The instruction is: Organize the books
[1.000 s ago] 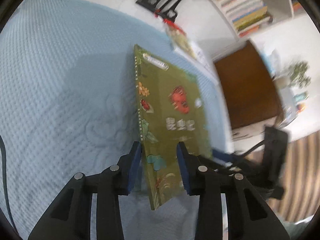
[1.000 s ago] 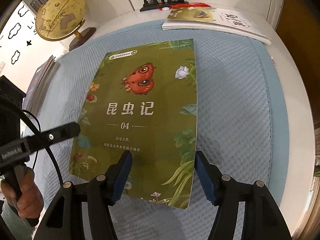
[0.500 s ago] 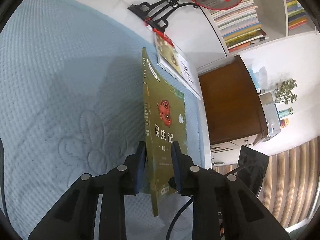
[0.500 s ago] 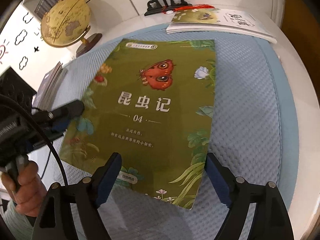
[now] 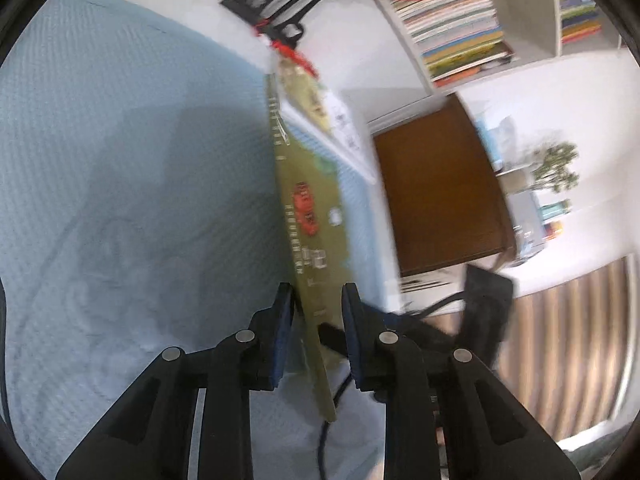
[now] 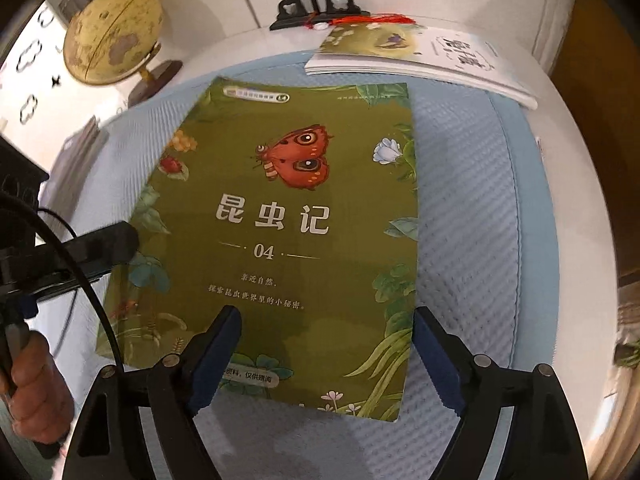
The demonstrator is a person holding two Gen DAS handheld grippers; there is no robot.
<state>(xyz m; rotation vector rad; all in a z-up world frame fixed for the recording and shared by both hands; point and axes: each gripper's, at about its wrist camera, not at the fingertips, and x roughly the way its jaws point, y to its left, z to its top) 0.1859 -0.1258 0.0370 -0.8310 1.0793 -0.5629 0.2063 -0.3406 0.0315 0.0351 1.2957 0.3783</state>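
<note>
This looks like a room in a home, maybe a child's room or study. A white shelf (image 5: 460,36) is full of books lying in piles. A yellow globe (image 6: 114,36) stands on the white table (image 6: 568,184), which has a soft blue mat (image 6: 472,200) on it. Cloud shapes (image 6: 32,54) dot the wall. A small plant (image 5: 554,168), blurry here, sits near a brown cabinet (image 5: 436,188).

Matt paper book cover (image 6: 304,216) — quilted, waffle-textured cloth mat (image 6: 472,208) — glossy wooden cabinet (image 5: 436,192)
</note>
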